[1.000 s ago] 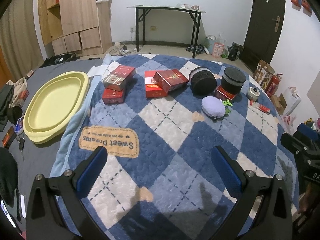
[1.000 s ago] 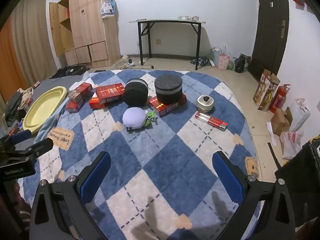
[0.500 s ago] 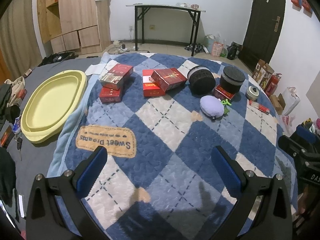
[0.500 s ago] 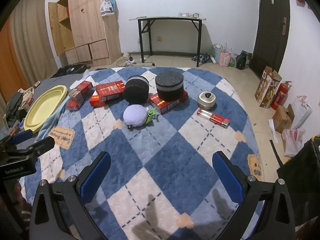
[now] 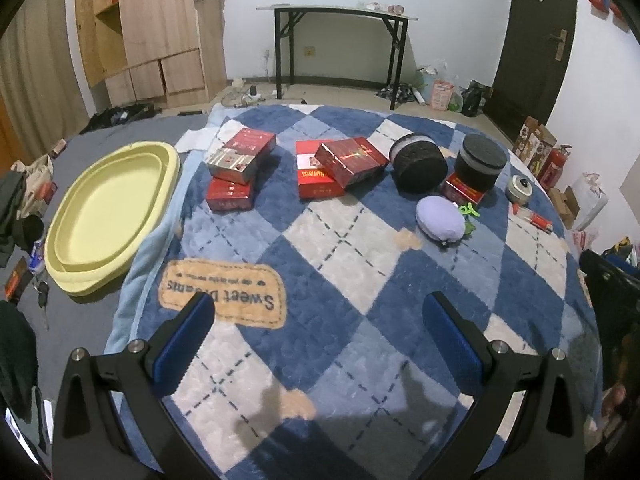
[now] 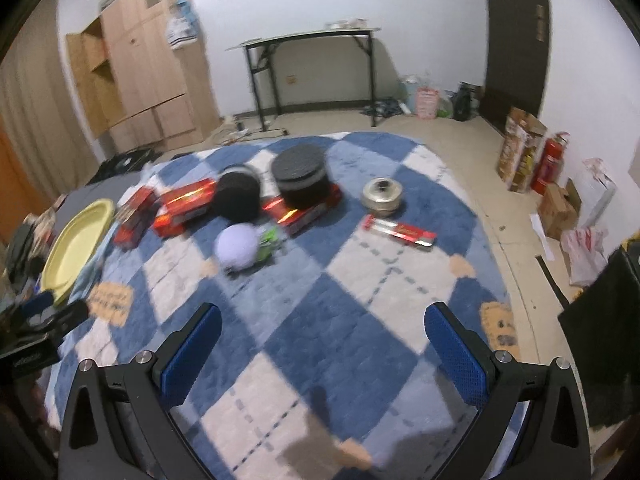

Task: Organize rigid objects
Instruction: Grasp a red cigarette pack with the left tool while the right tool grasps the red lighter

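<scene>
Several red boxes (image 5: 350, 161) lie on the blue checked blanket (image 5: 328, 280), with two black round tins (image 5: 418, 162), a lilac pouch (image 5: 440, 221), a small metal pot (image 5: 520, 189) and a slim red pack (image 5: 536, 218). A yellow tray (image 5: 108, 216) lies at the left. My left gripper (image 5: 318, 332) is open and empty, above the near blanket. My right gripper (image 6: 322, 344) is open and empty; the tins (image 6: 300, 178), pouch (image 6: 238, 246), pot (image 6: 381, 196) and slim pack (image 6: 400, 233) lie beyond it.
A wooden wardrobe (image 5: 156, 36) and a black-legged table (image 5: 340, 40) stand at the back wall. A dark door (image 5: 536, 48), cartons and a fire extinguisher (image 6: 550, 162) are at the right. Clutter lies on the floor left of the tray.
Both grippers stay open and empty. The right wrist view has shifted and tilted, and is now motion-blurred. The left view has barely moved.
</scene>
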